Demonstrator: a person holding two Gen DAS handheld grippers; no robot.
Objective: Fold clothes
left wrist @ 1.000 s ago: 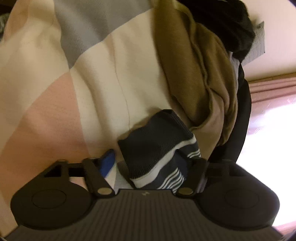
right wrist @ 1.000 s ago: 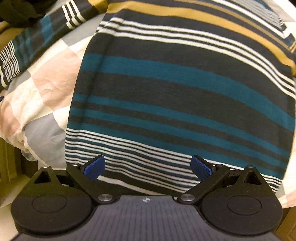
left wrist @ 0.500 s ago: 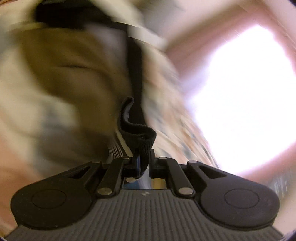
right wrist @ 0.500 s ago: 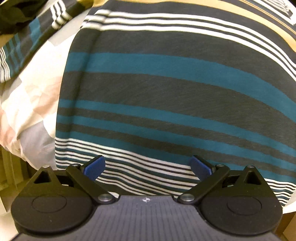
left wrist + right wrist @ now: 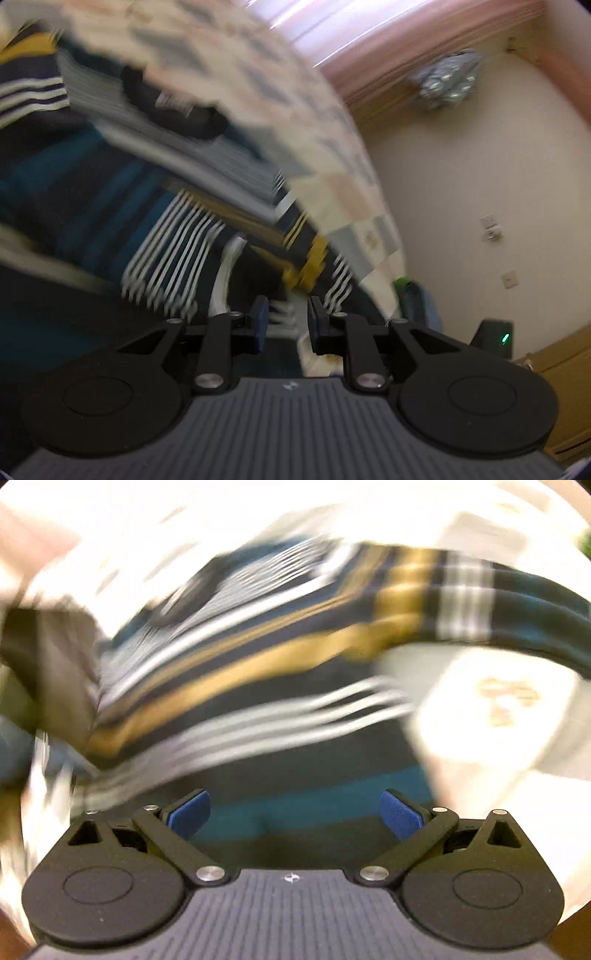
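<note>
A striped shirt (image 5: 74, 192) in navy, teal, white and mustard lies on a checked bedspread (image 5: 332, 155). In the blurred left wrist view its sleeve (image 5: 173, 254) is laid across the shirt body, with the white-banded cuff (image 5: 227, 269) just ahead of my left gripper (image 5: 285, 321). That gripper's jaws stand a narrow gap apart, and the cuff is outside them. In the right wrist view, also heavily blurred, my right gripper (image 5: 295, 814) is wide open low over the same shirt (image 5: 295, 768), with nothing between its blue pads (image 5: 188, 812).
The bed edge drops off to the right in the left wrist view. Beyond it are a cream wall (image 5: 480, 184), a pink curtain (image 5: 406, 48), a dark device with a green light (image 5: 495, 338) and a wooden cabinet (image 5: 554, 380). A pale pillow-like shape (image 5: 495, 709) lies right of the shirt.
My left gripper shut on the sleeve cuff, swung it over onto the shirt body, and has now parted its jaws off it. My right gripper stayed open and moved fast over the shirt.
</note>
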